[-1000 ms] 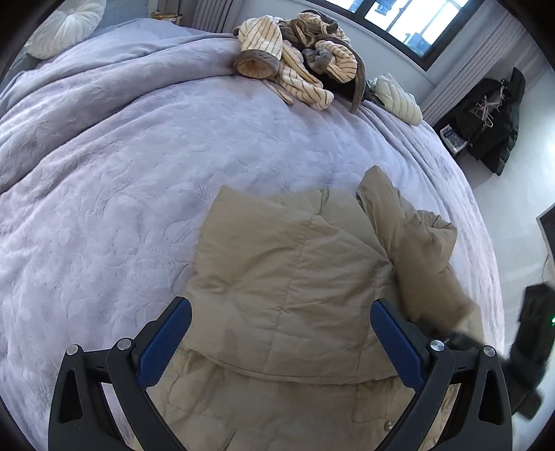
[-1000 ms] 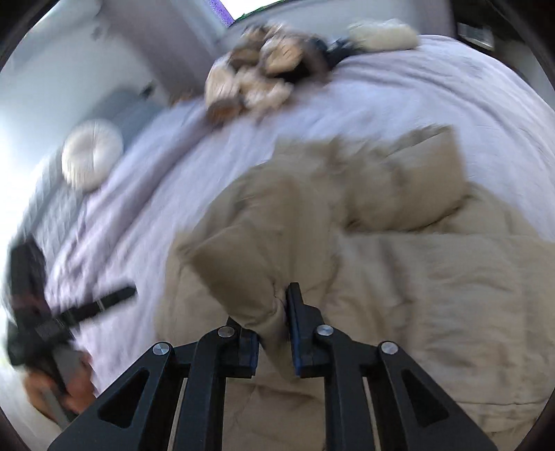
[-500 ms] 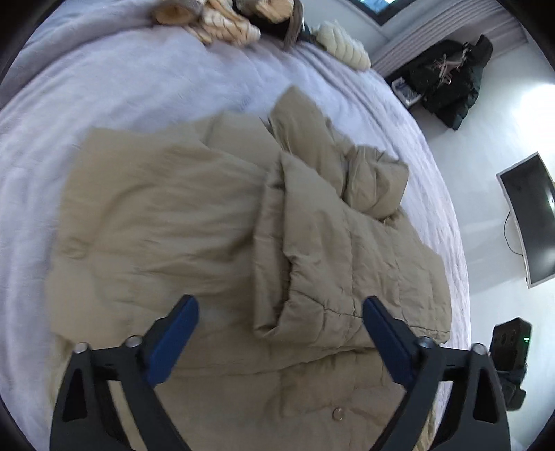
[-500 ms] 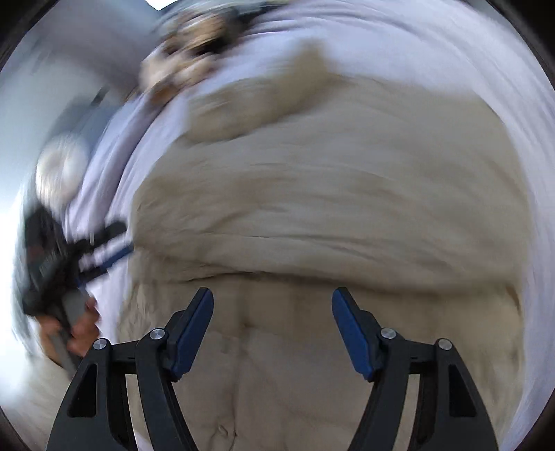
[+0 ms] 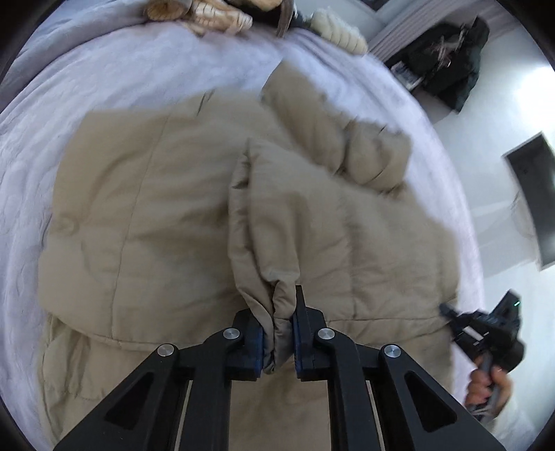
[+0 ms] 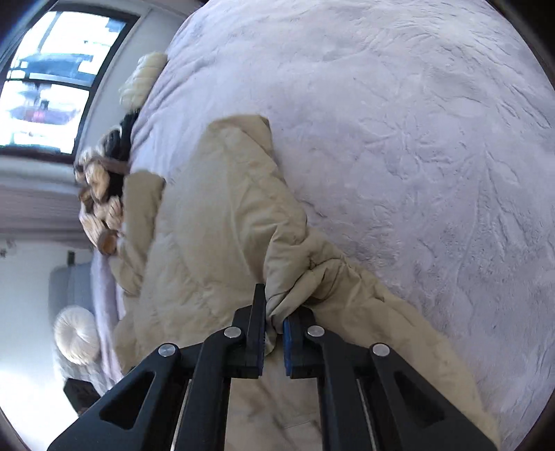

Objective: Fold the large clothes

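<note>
Beige puffer coat point(image 5: 166, 208) is spread across the lavender bedspread point(image 6: 416, 138) on the bed. Left claw point(image 5: 277, 333) is closing, pads already pinching a bunched fold of the coat; right claw point(image 6: 274, 333) is closing on a gathered edge of it too.

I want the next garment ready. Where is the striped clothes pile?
In the left wrist view, the striped clothes pile lies at the bed's far edge, beyond the tan coat, beside a cream pillow.
</note>
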